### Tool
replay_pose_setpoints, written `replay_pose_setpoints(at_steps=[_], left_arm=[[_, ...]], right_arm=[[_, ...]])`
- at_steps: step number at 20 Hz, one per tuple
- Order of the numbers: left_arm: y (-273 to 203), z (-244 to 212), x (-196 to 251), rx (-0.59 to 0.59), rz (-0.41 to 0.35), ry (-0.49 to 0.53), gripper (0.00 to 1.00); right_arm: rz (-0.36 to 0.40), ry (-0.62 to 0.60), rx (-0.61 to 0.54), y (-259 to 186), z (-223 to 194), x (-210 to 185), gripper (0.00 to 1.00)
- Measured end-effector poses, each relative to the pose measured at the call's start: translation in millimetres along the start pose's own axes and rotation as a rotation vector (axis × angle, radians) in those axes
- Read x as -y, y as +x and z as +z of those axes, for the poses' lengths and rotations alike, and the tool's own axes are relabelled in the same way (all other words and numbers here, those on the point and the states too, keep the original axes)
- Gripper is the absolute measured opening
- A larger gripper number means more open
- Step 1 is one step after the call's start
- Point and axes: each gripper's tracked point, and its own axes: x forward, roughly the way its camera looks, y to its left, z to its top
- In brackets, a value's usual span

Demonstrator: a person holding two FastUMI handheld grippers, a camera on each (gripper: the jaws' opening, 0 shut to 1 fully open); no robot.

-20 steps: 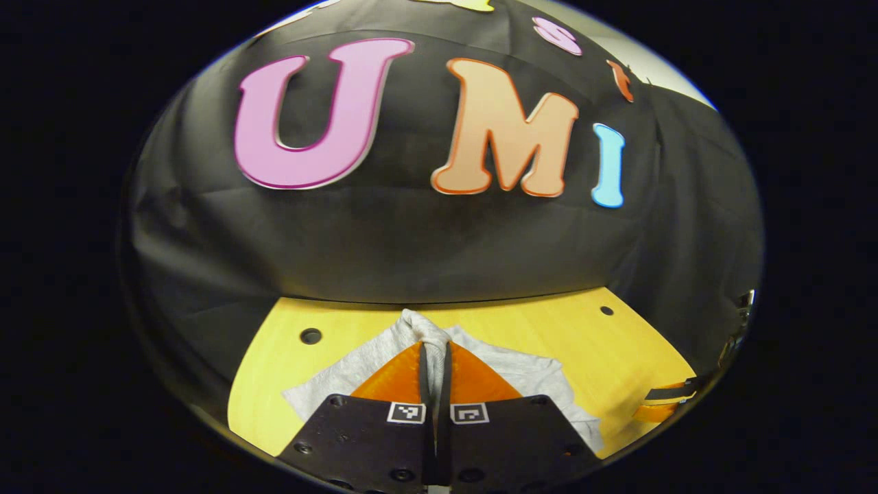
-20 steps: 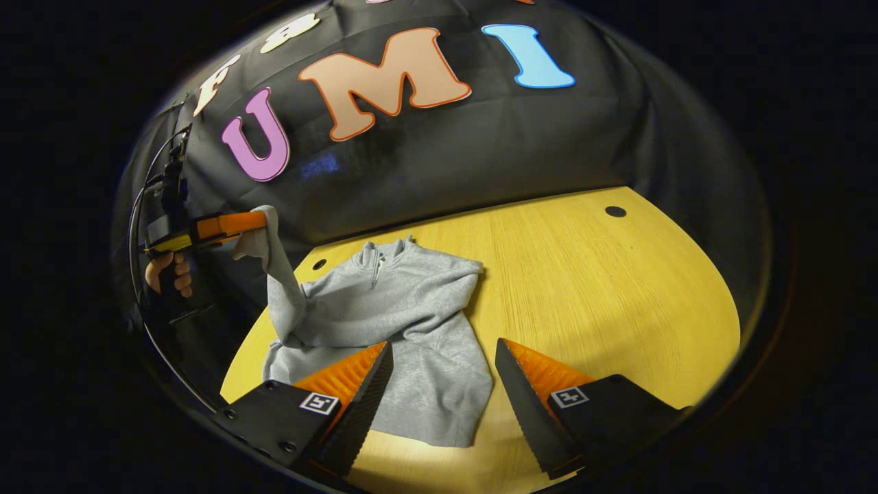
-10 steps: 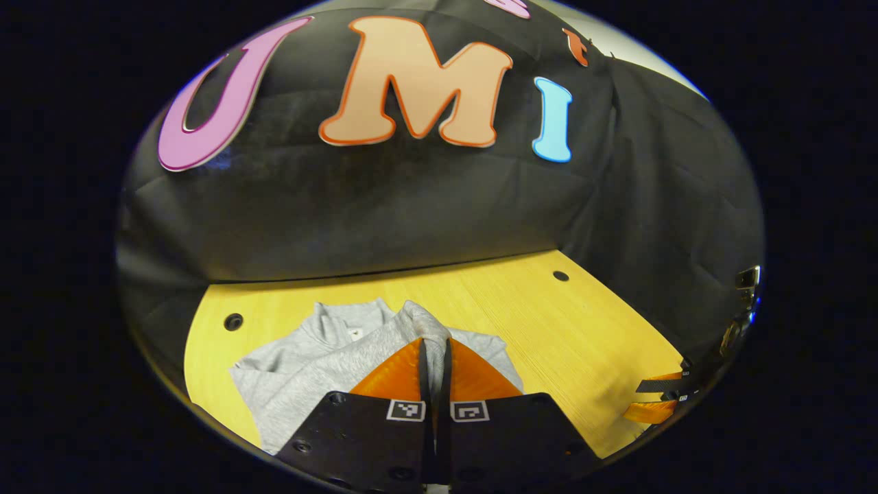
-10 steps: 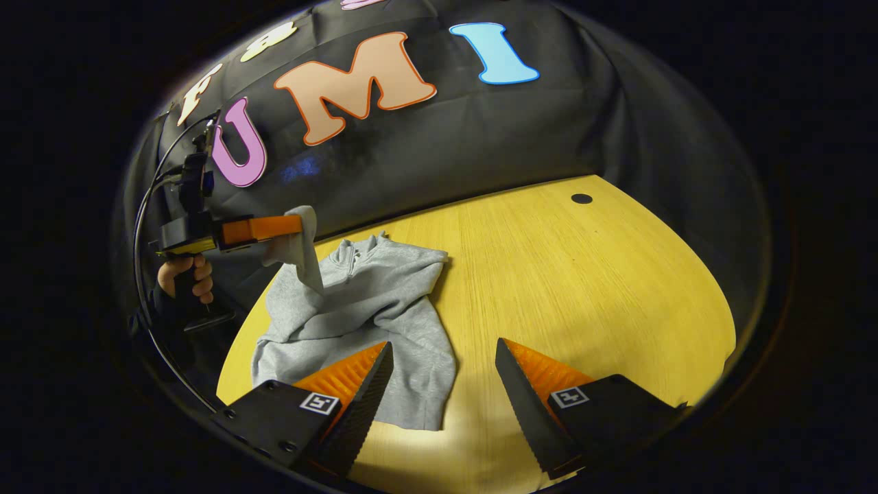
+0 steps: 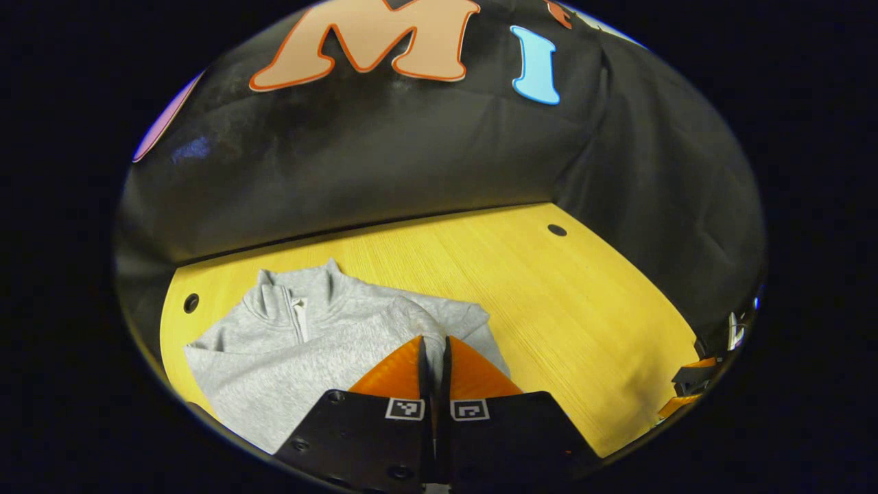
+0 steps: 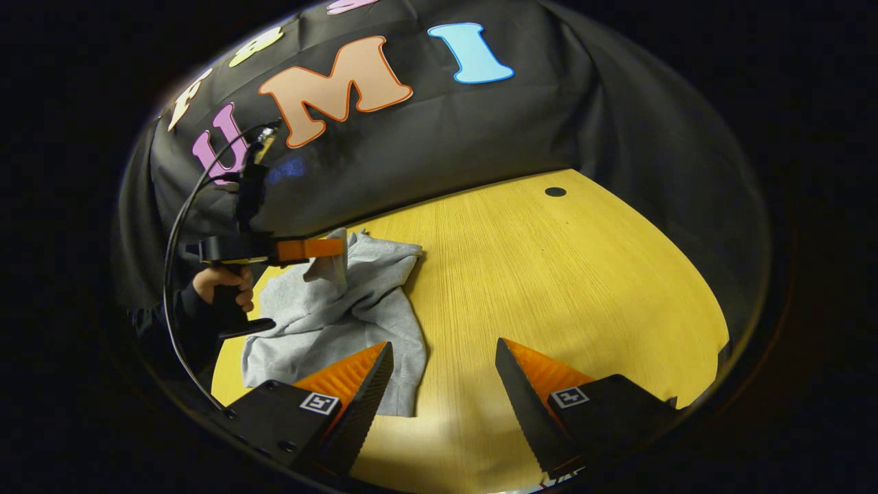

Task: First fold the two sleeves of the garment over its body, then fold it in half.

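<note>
A grey zip-neck sweatshirt (image 5: 302, 343) lies on the yellow wooden table (image 5: 549, 309), collar toward the black wall. My left gripper (image 5: 433, 341) is shut on a sleeve end and holds it low over the body of the garment. In the right gripper view that left gripper (image 6: 339, 248) hangs over the sweatshirt (image 6: 357, 315) with the grey sleeve (image 6: 334, 264) drooping from its tips, a hand (image 6: 223, 283) on its handle. My right gripper (image 6: 442, 350) stands open above the table at the garment's right edge, with nothing between its fingers.
The table has dark round holes (image 6: 555, 192) near its far corners. Black cloth walls close the back and right side. A wide stretch of bare wood (image 6: 583, 288) lies right of the garment. A cable (image 6: 180, 226) loops from the left gripper.
My left gripper has carried the sleeve rightward and downward over the sweatshirt's body. The right gripper has drifted slightly right and stayed open.
</note>
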Motion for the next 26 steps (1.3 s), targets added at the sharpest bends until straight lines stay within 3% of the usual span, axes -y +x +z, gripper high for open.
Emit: replay_pose_setpoints(at_steps=[2,3,5,6,7,8,9,15,20,26], left_arm=[[4.1,-7.7,10.1,-0.022,-0.037,-0.021,0.04],[1.0,-8.0,11.2,-0.015,-0.039,-0.03,0.12],[-4.5,2.2,8.5,0.028,-0.031,-0.029,0.56],[-15.9,6.5,6.6,0.054,-0.021,-0.027,0.78],[-18.0,11.8,-0.2,0.065,-0.007,-0.033,0.99],[-28.3,9.6,-7.6,0.08,0.006,-0.044,0.98],[-38.3,10.8,-14.8,0.094,0.022,-0.06,0.98],[-107.4,-14.5,-90.1,0.141,0.162,-0.111,0.97],[-159.3,-78.3,-143.5,0.106,0.299,-0.053,0.96],[-208.6,-164.3,-179.2,0.024,0.39,-0.169,0.96]], right_arm=[[0.0,-0.002,-0.004,-0.7,-0.9,1.5,0.96],[0.002,-0.002,-0.006,-0.1,-1.6,0.9,0.96],[0.011,-0.006,-0.011,3.8,-2.6,-2.4,0.96],[0.017,-0.01,-0.017,6.8,-2.9,-5.1,0.91],[0.024,-0.018,-0.021,10.1,-3.6,-9.4,0.96],[0.034,-0.026,-0.024,13.8,-2.8,-14.5,0.91],[0.045,-0.036,-0.024,17.1,-1.5,-20.5,0.96],[0.064,-0.137,-0.026,42.7,-0.9,-51.0,0.96],[0.089,-0.186,-0.062,59.6,-16.6,-72.0,0.96],[0.049,-0.271,-0.075,67.5,-44.9,-74.9,0.96]])
